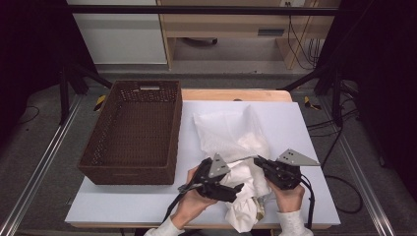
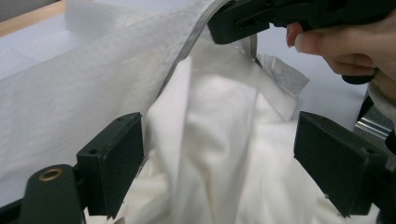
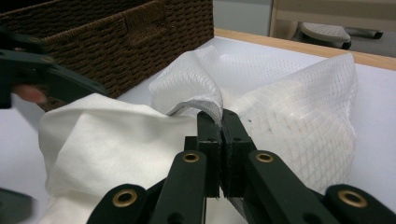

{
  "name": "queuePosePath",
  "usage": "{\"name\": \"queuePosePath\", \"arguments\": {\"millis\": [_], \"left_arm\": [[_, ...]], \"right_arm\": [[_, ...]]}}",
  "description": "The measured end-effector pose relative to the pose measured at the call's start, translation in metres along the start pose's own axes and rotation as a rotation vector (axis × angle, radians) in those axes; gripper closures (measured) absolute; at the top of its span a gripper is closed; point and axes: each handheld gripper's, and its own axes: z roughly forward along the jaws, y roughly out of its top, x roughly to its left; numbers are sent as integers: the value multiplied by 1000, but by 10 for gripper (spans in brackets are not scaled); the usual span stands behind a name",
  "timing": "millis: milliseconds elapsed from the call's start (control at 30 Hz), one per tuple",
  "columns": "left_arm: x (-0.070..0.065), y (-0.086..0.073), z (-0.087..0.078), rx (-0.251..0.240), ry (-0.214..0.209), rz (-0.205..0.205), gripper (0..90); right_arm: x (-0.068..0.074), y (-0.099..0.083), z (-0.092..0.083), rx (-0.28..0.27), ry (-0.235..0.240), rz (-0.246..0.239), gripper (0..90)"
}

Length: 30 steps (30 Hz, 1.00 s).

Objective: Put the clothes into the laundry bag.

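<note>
A white mesh bag (image 1: 231,130) lies on the white table top, its mouth toward the person. A white cloth (image 1: 246,206) spills from that mouth to the table's front edge. My right gripper (image 3: 221,116) is shut on the rim of the mesh bag (image 3: 289,116) and holds it up off the cloth (image 3: 116,140). My left gripper (image 2: 217,126) is open, its jaws standing wide on either side of the cloth (image 2: 219,154) without pressing it. In the high view the left gripper (image 1: 237,188) sits at the bag's mouth, just left of the right gripper (image 1: 256,160).
A dark brown woven basket (image 1: 175,132) stands on the left of the table, close beside the bag. White table surface (image 1: 295,128) runs to the right of the bag. Wooden furniture and cables are on the floor behind the table.
</note>
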Motion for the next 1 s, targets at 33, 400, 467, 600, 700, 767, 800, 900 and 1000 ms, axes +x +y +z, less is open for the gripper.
{"name": "queuePosePath", "arguments": {"millis": [33,400,467,600,700,767,800,900,1000], "left_arm": [[1,-3,-5,-7,3,-7,153],[25,-56,39,100,-78,-215,196],[29,-56,41,85,-129,-261,300],[22,-46,32,35,-125,-230,639],[14,-32,27,0,-106,-173,749],[6,-19,26,-24,-93,-131,778],[3,-12,27,-36,-86,-115,792],[-4,6,37,-30,-76,-80,803],[-8,14,64,38,-28,-47,797]], "right_arm": [[0,0,0,1,0,0,884],[1,-1,4,17,8,0,885],[1,-1,5,21,11,5,885],[4,-2,9,37,19,0,886],[5,-2,10,37,20,-4,887],[5,-2,9,32,25,0,887],[5,-1,9,27,25,0,888],[7,0,6,8,29,0,888],[7,3,2,-15,28,1,888]]}}
